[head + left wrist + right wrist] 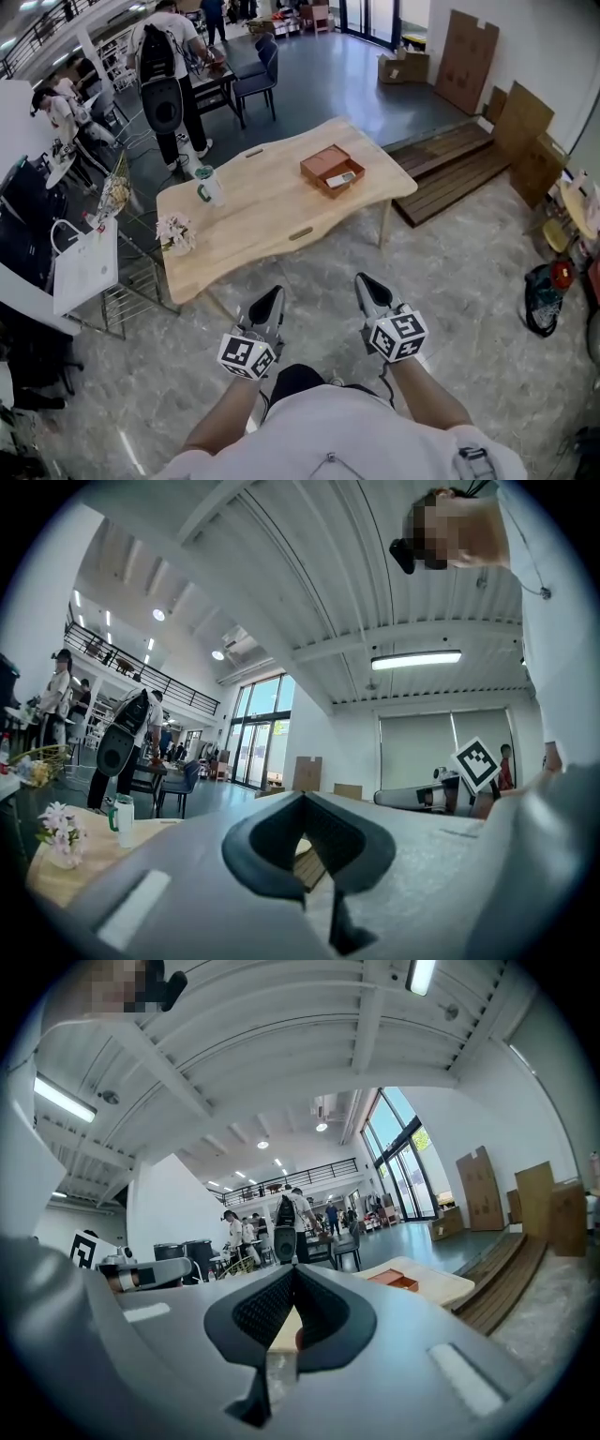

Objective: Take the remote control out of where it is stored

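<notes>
A large open-plan workspace of an industrial, loft-like kind is shown. A high white beamed ceiling [281, 583] is fitted with strip lights [415, 658], a railed mezzanine [141, 672] is seen along one wall, and tall glass doors [261, 742] are set at the far end. Office chairs [258, 80] and standing people [169, 66] are seen beyond a wooden tabletop [272, 220]. Flattened cardboard [469, 56] and wooden pallets [450, 169] are kept by the wall.
</notes>
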A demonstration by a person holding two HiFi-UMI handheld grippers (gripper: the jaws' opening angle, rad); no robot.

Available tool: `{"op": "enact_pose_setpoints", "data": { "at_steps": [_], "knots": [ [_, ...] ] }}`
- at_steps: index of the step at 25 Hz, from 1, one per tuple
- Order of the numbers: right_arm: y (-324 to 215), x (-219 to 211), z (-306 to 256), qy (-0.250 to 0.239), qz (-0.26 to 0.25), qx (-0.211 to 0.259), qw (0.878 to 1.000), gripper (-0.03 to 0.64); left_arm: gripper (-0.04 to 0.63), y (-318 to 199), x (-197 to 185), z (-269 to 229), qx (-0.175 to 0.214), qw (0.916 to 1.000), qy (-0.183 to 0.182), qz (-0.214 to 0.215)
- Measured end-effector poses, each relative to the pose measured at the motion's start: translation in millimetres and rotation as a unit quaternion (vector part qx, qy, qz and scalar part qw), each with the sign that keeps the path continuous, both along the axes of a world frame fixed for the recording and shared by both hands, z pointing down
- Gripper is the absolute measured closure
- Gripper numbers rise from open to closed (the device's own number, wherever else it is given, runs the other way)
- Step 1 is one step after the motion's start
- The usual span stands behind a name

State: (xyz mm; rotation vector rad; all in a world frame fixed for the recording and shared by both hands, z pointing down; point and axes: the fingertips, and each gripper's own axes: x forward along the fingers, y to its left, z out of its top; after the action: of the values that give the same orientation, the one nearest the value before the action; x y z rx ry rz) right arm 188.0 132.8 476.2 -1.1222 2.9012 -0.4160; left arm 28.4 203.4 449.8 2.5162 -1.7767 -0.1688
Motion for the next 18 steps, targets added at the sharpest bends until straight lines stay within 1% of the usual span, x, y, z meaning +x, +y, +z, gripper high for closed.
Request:
{"op": "enact_pose_setpoints", "data": {
  "at_steps": [5,8,12,18],
  "knots": [
    [-32,-3,11,-0.002,-0.002,-0.013,1.000,0.589,0.595,-31,-2,8,-0.004,0.9999,0.010,0.004],
    [-57,-12,16,-0.001,-0.002,-0.015,1.000,0.589,0.595,-56,-9,12,-0.001,0.9999,0.014,0.006],
    [-97,-23,18,0.003,0.003,-0.015,1.000,0.589,0.594,-101,-23,17,-0.003,0.9997,0.024,0.009],
    [-168,-43,13,0.009,0.026,-0.021,0.999,0.589,0.595,-179,-49,10,-0.002,0.9994,0.020,0.026]
  ]
}}
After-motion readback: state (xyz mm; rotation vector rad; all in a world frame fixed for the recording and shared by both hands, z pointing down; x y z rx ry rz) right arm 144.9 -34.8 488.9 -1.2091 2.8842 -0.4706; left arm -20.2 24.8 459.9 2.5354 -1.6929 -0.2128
